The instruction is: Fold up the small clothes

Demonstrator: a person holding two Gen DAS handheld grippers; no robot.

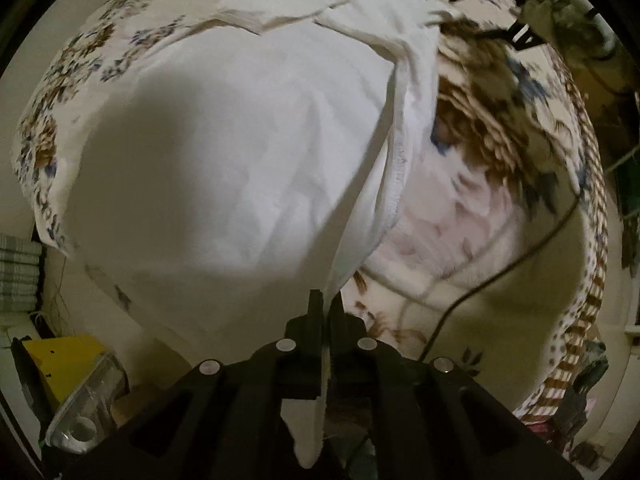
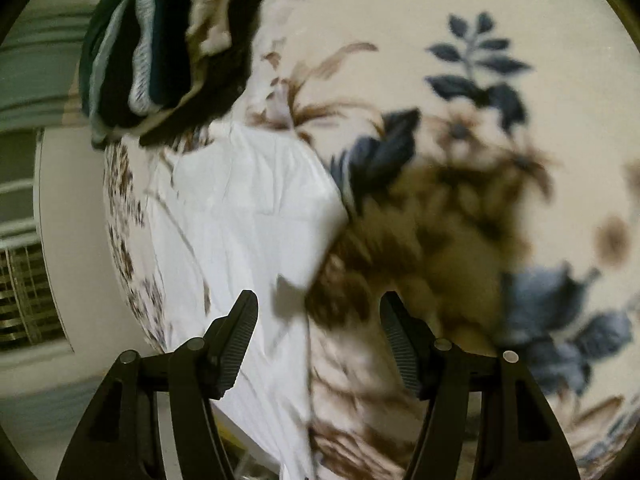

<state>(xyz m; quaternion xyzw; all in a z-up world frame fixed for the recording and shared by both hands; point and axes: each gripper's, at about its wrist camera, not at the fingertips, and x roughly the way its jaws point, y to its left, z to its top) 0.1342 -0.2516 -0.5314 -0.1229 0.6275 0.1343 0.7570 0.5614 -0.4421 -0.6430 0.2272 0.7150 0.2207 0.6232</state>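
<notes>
Where pinched by fingers (image 1: 320,312): white garment (image 1: 224,152), plain, perhaps creased

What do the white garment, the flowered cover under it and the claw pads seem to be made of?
White garment: thin woven or knit cloth, probably cotton, matte; it creases softly and has a stitched hem. Flowered cover: looks like plush fleece, since the print is soft-edged, though blur leaves this open. Right claw pads: dark ribbed rubber or plastic.
</notes>
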